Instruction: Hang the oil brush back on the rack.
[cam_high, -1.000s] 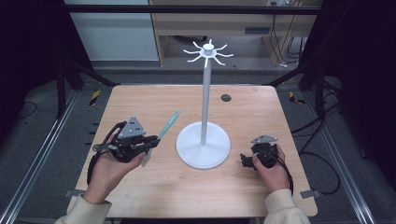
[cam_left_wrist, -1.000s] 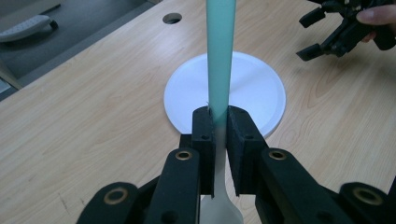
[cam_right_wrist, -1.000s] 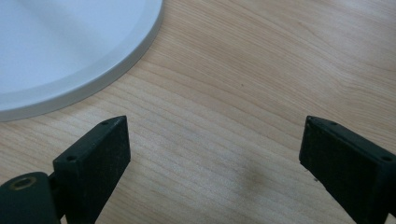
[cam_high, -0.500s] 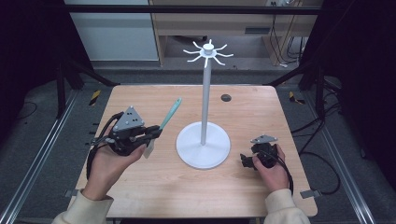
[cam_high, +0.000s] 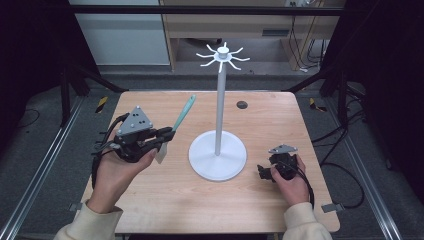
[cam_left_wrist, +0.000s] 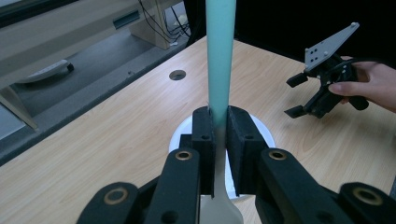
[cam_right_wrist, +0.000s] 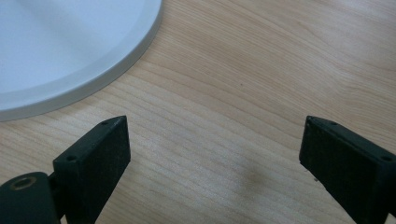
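Observation:
My left gripper (cam_high: 167, 134) is shut on a utensil with a teal handle (cam_high: 183, 114) and a pale head (cam_high: 161, 154), held above the left of the wooden table. In the left gripper view the teal handle (cam_left_wrist: 220, 56) rises straight up from between the closed jaws of the left gripper (cam_left_wrist: 218, 135). A white stand has a round base (cam_high: 218, 156), a tall pole (cam_high: 219, 107) and a ring of hooks (cam_high: 223, 54) on top. My right gripper (cam_high: 262, 171) rests open on the table right of the base (cam_right_wrist: 60, 46), nothing between its jaws (cam_right_wrist: 212, 154).
A small dark round hole (cam_high: 242, 104) lies in the table behind the stand. The wooden tabletop (cam_high: 280, 120) ends in edges on all sides, with dark floor and metal rails (cam_high: 45, 165) beyond. The right gripper (cam_left_wrist: 299, 95) appears far off in the left gripper view.
My left gripper has risen with the utensil, and the handle's tip now points higher and farther back. The right gripper has stayed where it was.

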